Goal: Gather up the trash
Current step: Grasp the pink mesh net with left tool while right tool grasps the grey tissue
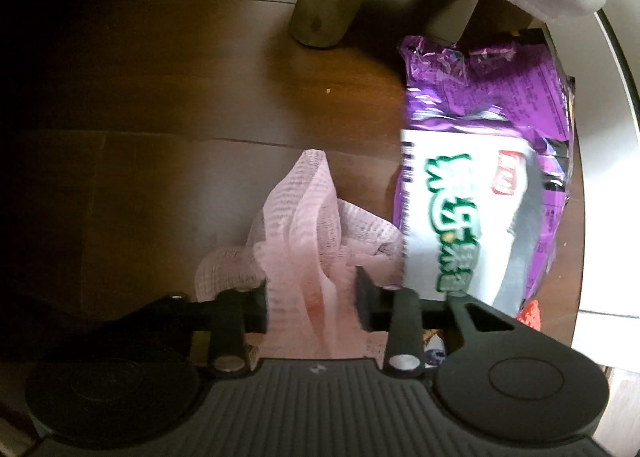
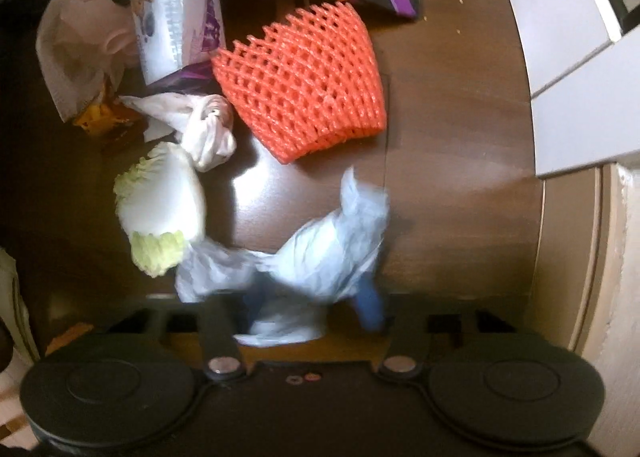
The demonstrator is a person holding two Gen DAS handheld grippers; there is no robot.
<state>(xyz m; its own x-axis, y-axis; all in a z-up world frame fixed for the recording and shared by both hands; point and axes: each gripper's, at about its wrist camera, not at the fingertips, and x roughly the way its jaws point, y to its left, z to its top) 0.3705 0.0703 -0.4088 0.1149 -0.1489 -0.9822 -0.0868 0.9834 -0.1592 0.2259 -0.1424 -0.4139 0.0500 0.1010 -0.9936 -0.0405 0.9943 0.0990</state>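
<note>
In our left claw (image 1: 312, 297) we hold a pink foam net (image 1: 308, 225), pinched at its lower part, just left of the purple snack bag (image 1: 480, 161) on the dark desk (image 1: 160, 97). The net is soft and may slip out when we lift.

Our right claw (image 2: 308, 305) has a crumpled white plastic bag (image 2: 324, 253) between its blue fingers (image 2: 370, 305), below the orange foam net (image 2: 304, 85); the blur hides whether it grips. A thin fold could tear or drag the cabbage leaf (image 2: 160, 209) at its left.

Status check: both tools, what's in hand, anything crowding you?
Left tool shut on pink foam net. Right tool shut on pale plastic bag. Purple snack bag close beside left.
</note>
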